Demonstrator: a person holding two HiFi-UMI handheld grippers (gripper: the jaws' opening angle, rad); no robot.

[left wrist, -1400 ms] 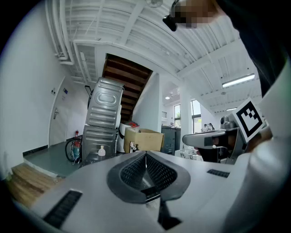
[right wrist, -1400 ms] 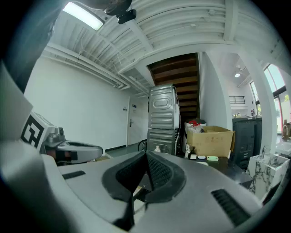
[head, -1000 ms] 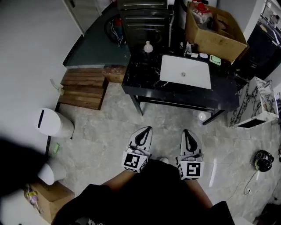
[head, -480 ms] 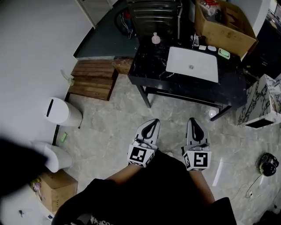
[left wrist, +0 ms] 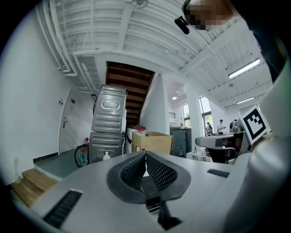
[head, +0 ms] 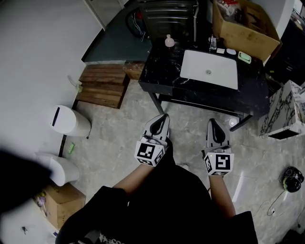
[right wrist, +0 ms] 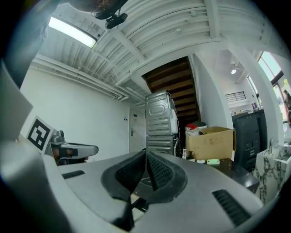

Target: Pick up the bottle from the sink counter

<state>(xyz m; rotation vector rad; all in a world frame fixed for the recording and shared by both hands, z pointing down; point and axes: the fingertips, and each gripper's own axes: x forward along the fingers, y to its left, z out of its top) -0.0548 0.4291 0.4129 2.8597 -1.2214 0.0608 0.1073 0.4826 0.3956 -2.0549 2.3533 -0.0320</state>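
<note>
The bottle is small, pale and round-bodied, and stands at the far left corner of the black sink counter, left of the white basin. In the left gripper view the bottle shows tiny, in front of the stacked metal machines. My left gripper and right gripper hang side by side over the floor, well short of the counter's near edge. Both point toward it. The left gripper has its ribbed pads pressed together on nothing, and so does the right gripper.
A cardboard box and a green soap dish sit on the counter's far right. Stacked metal machines stand behind it. Wooden steps and two white bins lie to the left, a marble-patterned box to the right.
Both grippers have moved forward toward the counter and slightly further apart. Their jaws stay shut.
</note>
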